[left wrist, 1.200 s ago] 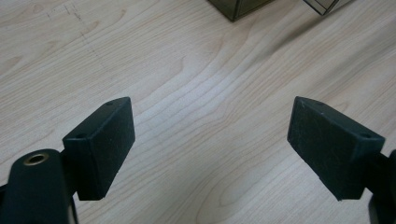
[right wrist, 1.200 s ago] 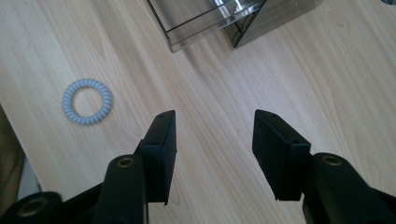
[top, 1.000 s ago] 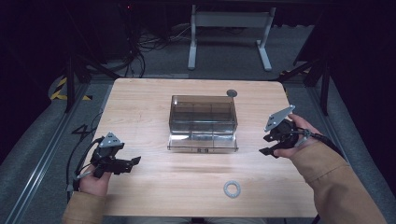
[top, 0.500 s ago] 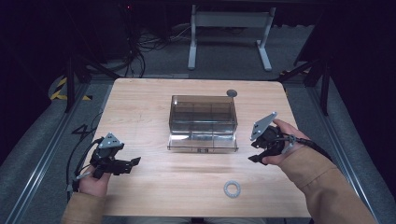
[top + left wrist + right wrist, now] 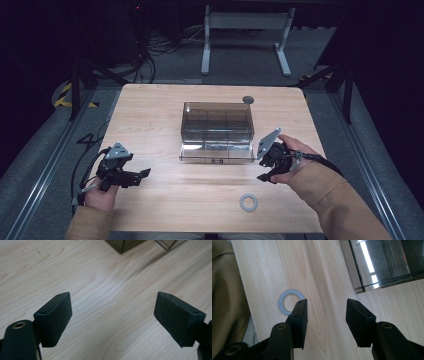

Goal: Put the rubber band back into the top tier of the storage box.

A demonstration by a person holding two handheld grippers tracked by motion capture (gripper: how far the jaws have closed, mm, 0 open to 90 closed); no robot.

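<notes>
A smoky clear plastic box (image 5: 216, 122) with inner compartments stands mid-table, its front flap (image 5: 216, 152) lying open on the wood. A pale blue spiral ring (image 5: 248, 202) lies near the front edge. My right gripper (image 5: 263, 171) hovers open by the box's front right corner, a little beyond the ring. In the right gripper view the ring (image 5: 284, 302) sits partly behind one of the fingers (image 5: 298, 320), with the box (image 5: 384, 262) at upper right and nothing in the right gripper (image 5: 327, 312). My left gripper (image 5: 142, 175) is open at the front left, over bare wood (image 5: 110, 297).
A small grey disc (image 5: 247, 99) lies on the table (image 5: 150, 110) behind the box. A box corner (image 5: 125, 245) shows at the top of the left gripper view. Dark floor, cables and a metal stand (image 5: 245, 30) surround the table.
The right gripper has moved left and toward the near edge, from the right side of the table to the box's front right corner. The left gripper has stayed put.
</notes>
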